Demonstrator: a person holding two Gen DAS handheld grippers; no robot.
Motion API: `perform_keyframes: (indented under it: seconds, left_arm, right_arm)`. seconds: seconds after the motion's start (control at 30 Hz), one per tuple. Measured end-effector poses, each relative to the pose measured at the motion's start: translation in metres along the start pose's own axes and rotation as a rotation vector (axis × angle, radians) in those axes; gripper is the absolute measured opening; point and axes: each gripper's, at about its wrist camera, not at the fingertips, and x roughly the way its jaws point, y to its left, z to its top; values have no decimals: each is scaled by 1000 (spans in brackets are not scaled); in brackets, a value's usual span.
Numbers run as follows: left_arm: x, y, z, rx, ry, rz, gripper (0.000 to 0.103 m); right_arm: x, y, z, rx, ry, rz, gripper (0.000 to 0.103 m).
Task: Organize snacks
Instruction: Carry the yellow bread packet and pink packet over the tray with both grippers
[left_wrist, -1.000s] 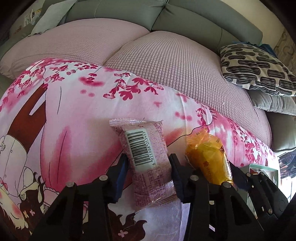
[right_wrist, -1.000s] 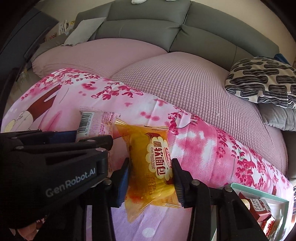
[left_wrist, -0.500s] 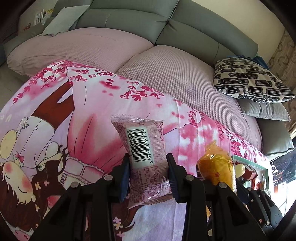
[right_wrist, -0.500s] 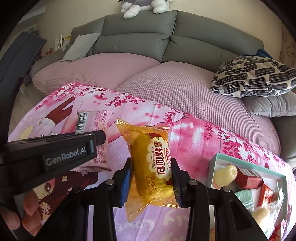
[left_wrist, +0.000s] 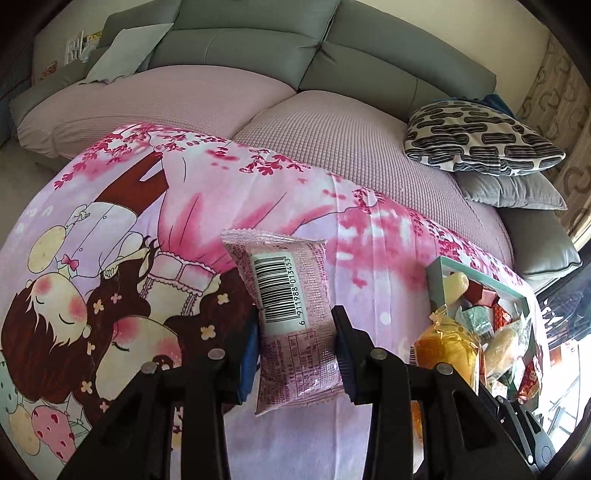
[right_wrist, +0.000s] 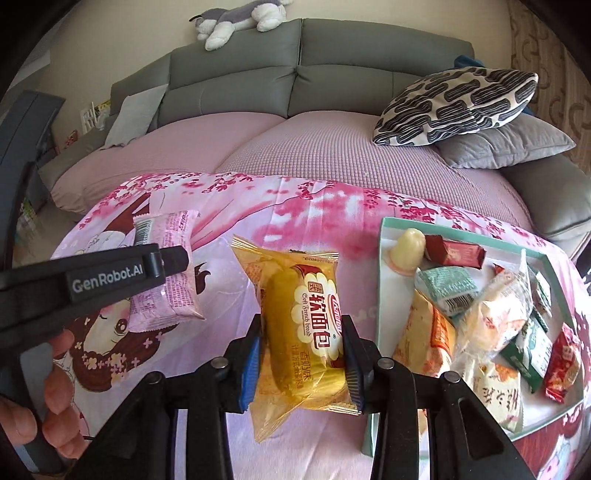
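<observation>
My left gripper (left_wrist: 295, 343) is shut on a pink snack packet (left_wrist: 291, 314) with a barcode label, held above the cartoon-printed pink sheet (left_wrist: 110, 280). My right gripper (right_wrist: 301, 350) is shut on a yellow soft-bread packet (right_wrist: 303, 325), its pads pressing both sides. In the right wrist view the left gripper (right_wrist: 162, 266) and the pink snack packet (right_wrist: 166, 266) hang at the left, with a hand (right_wrist: 55, 406) under them. A teal-rimmed box (right_wrist: 384, 280) with several wrapped snacks lies just right of the yellow packet. The yellow packet (left_wrist: 447, 347) also shows low right in the left wrist view.
A grey sofa (right_wrist: 295, 66) with lilac cushions (right_wrist: 332, 158) stands behind the sheet. A black-and-white patterned pillow (right_wrist: 458, 107) rests on a grey pillow (right_wrist: 506, 144) at the right. A plush toy (right_wrist: 236, 18) lies on the sofa back. The teal-rimmed box (left_wrist: 436, 273) sits at the sheet's right end.
Both grippers have pulled back and up from the sheet with their packets held. The snack box has come into fuller view on the right.
</observation>
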Motion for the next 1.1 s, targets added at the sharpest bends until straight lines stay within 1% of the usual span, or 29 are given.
perform_keyframes:
  seconds: [0.17, 0.27, 0.57, 0.7, 0.9, 1.1]
  left_arm:
    - [-15, -22, -7, 49, -24, -13, 39]
    - [-24, -35, -10, 68, -46, -27, 39]
    - [-32, -68, -19, 125, -80, -21, 39]
    - [-33, -78, -21, 132, -88, -26, 39]
    - [-31, -99, -28, 173, -77, -45, 39]
    - [-32, -113, -32, 191, -73, -68, 39]
  right_arm:
    - [-17, -14, -7, 47, -26, -14, 41]
    - [-25, -23, -7, 74, -53, 2, 41]
    - [-41, -48, -7, 144, -105, 15, 41]
    - [-48, -62, -8, 165, -123, 3, 41]
    - [-57, -84, -9, 222, -144, -21, 41]
    - [-68, -109, -14, 277, -165, -68, 41]
